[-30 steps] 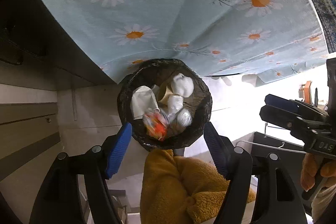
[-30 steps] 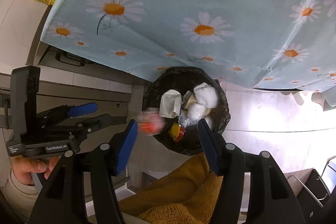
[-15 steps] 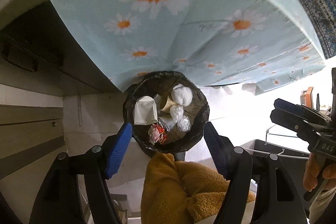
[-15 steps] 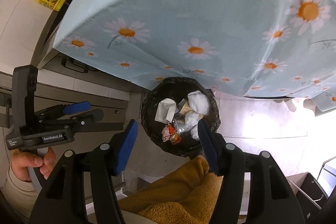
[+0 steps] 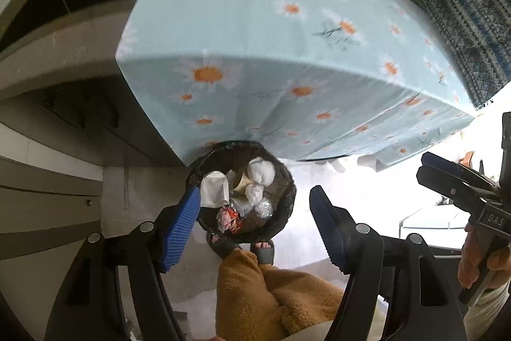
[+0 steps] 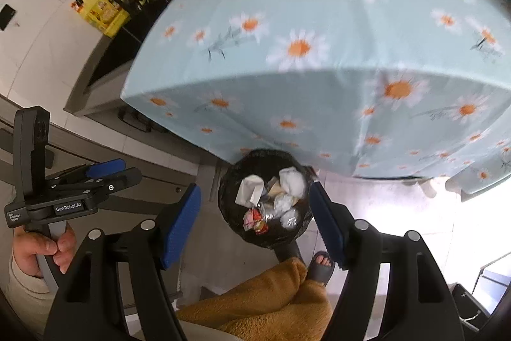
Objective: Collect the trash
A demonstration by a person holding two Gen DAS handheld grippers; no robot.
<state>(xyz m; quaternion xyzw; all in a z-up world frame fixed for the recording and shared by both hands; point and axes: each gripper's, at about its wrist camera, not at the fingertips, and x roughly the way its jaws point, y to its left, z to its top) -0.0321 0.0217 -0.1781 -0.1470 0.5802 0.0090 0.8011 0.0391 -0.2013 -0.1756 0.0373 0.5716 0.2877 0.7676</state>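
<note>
The left tool [image 5: 254, 221] is black, with two blue ridged pads [image 5: 180, 229] and round silver screws. The right tool [image 6: 255, 224] looks the same. Seen from the side, the left tool has a small white label. The person wears fuzzy mustard-yellow trousers [image 5: 271, 293], dark sandals [image 5: 223, 245] and a cream sleeve [image 6: 22, 293].

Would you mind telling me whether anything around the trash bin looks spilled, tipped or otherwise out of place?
Nothing stands out. The trash bin stands upright on the floor beside the table's daisy tablecloth, and the crumpled trash lies inside its black liner, with none visible on the floor.
</note>
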